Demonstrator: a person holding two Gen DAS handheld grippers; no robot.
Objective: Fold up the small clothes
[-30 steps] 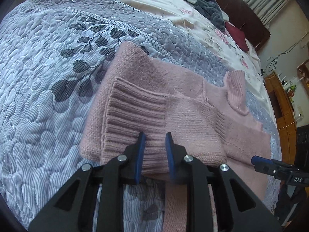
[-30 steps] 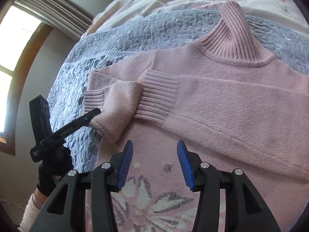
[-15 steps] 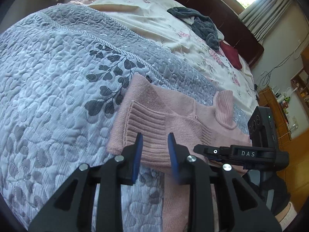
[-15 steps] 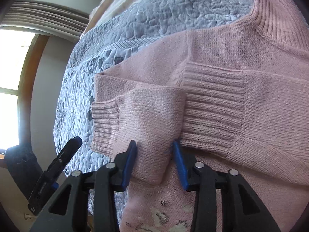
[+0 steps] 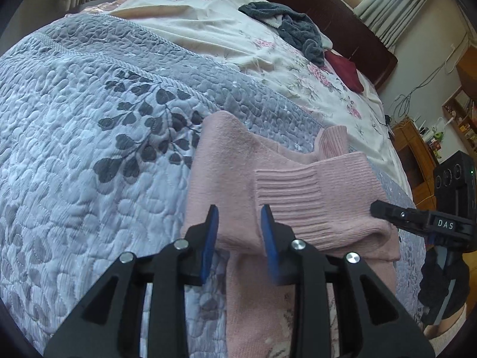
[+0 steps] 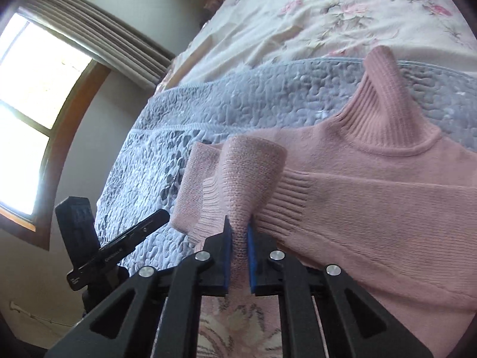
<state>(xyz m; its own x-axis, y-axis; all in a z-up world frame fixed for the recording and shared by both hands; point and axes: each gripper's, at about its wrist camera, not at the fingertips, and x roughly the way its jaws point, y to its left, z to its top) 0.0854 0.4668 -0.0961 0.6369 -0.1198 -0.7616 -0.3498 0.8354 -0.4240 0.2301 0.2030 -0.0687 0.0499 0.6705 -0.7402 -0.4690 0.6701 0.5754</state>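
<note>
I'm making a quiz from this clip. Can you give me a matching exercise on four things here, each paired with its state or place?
Things:
1. right gripper
2. left gripper
3. grey clothes
4. sweater collar

States:
a. open
b. heaped far up the bed
c. shut on the pink sleeve
d. lying on the quilt

Pairs: 1-c, 2-a, 3-b, 4-d

Grey quilted bedspread (image 5: 89, 125) with leaf print, floral sheet (image 5: 208, 35), grey clothes pile (image 5: 292, 29), dark red cloth (image 5: 345, 70), wooden headboard (image 5: 313, 6), curtained window (image 6: 44, 89)
</note>
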